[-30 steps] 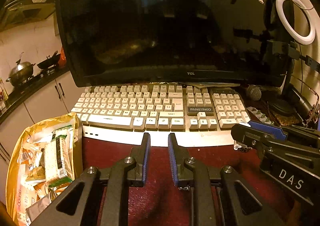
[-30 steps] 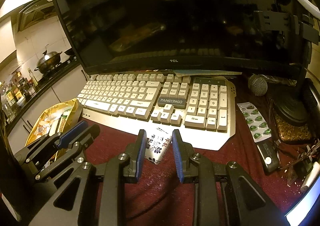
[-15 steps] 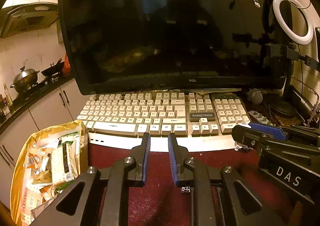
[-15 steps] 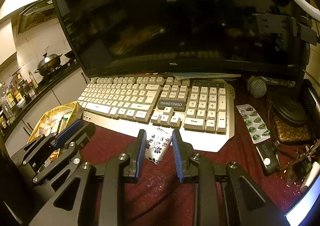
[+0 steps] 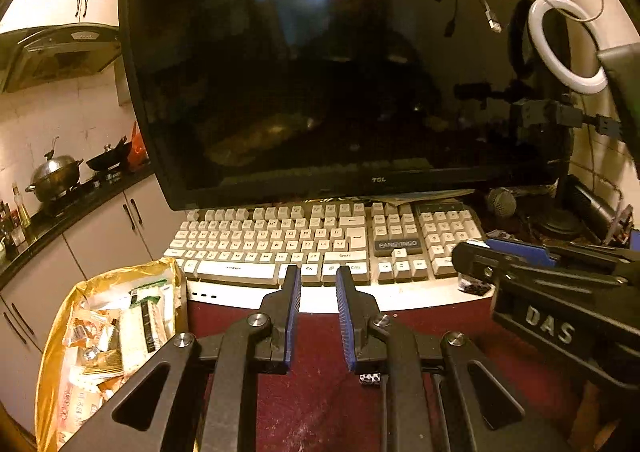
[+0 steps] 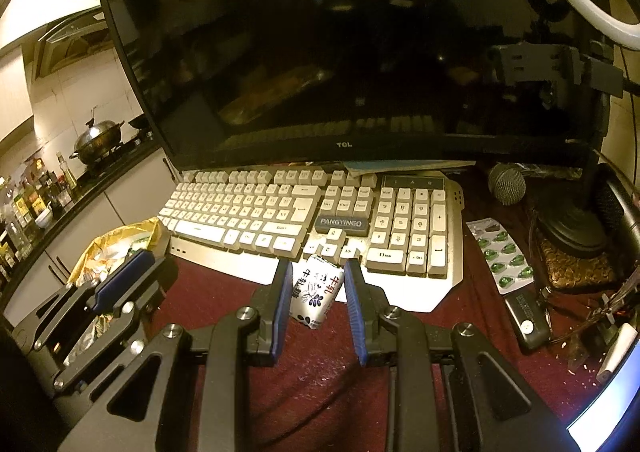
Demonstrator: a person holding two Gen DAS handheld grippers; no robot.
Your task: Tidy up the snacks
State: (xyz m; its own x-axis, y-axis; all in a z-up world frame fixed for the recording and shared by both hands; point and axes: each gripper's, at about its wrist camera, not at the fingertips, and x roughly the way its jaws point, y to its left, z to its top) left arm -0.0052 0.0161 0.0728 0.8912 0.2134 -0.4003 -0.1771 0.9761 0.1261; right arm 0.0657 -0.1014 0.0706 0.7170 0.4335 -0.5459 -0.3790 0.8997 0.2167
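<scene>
A small silver snack packet (image 6: 315,291) with dark print lies on the red cloth against the keyboard's front edge. My right gripper (image 6: 318,288) is open with its blue pads on either side of the packet, not touching it. My left gripper (image 5: 316,294) is open and empty over the red cloth in front of the keyboard. A gold bag (image 5: 100,336) full of wrapped snacks stands open at the left; it also shows in the right wrist view (image 6: 116,248). The right gripper's body shows at the right of the left wrist view (image 5: 560,292).
A white keyboard (image 6: 304,220) and a dark TCL monitor (image 6: 344,52) stand behind. A pill blister (image 6: 500,256), a microphone (image 6: 506,184), a small black device (image 6: 526,318) and a lamp base lie to the right. A tiny dark wrapper (image 5: 369,379) lies under my left gripper.
Both grippers have pulled back and up slightly, so the keyboard sits farther off. The right gripper's jaws have opened a little wider around the packet. The packet has not moved.
</scene>
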